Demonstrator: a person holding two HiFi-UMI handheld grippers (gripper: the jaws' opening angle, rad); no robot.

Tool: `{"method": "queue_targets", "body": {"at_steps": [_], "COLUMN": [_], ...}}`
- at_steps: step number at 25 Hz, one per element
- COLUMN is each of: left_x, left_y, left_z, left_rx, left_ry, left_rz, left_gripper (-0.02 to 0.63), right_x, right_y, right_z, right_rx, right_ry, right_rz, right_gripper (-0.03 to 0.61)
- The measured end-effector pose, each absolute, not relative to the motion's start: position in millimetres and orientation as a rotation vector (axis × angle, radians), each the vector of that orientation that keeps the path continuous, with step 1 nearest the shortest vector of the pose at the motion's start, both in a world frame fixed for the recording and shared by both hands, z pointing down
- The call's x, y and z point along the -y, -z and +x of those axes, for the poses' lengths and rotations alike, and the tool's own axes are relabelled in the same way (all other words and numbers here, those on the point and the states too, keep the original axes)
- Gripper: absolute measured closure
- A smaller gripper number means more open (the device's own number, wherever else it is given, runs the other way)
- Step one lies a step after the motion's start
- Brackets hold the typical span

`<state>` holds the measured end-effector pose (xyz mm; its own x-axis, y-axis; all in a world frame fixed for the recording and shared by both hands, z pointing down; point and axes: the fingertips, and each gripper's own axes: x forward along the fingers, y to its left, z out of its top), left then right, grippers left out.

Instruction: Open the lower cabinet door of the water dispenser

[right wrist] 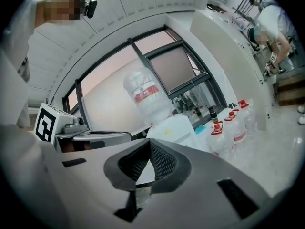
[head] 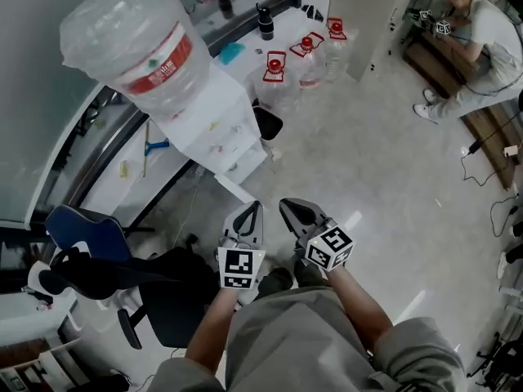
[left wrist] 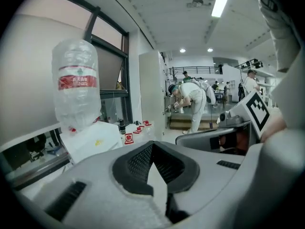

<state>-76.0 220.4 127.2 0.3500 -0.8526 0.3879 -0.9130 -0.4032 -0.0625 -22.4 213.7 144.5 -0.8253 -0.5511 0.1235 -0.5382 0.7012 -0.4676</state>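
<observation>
While my left gripper [head: 252, 212] and right gripper [head: 291, 211] were both closed on nothing, the water dispenser [head: 214, 125] stood on the floor by the window, well apart; I judged its lower cabinet door [head: 248, 163] light, rigid and hinged, best gripped at its free edge

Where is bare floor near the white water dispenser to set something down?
The glossy grey floor is bare right of the white water dispenser, as far as the crouching person in light clothes. It is crowded beyond the dispenser, where clear jugs with red caps stand, and left of it, by the black office chair.
</observation>
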Motion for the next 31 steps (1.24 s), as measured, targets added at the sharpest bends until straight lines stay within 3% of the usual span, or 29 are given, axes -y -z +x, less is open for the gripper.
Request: {"method": "queue_targets", "body": {"at_steps": [12,31], "left_x": [-229,-236], "left_y": [-61,-56], "left_z": [-65,-57], "left_rx": [1.623,1.595], "left_ry": [-0.266,-0.196], "left_rz": [2.411,2.402], "left_gripper": [0.606,0.606], "right_x": [-223,-227], "right_y": [-76,-72], "right_z": [-19,-10], "right_rx": [-2.85,-2.823], "right_ry": [0.639,0.634], "right_rz": [-0.918,-0.946], "right_gripper": [0.569,0.569]}}
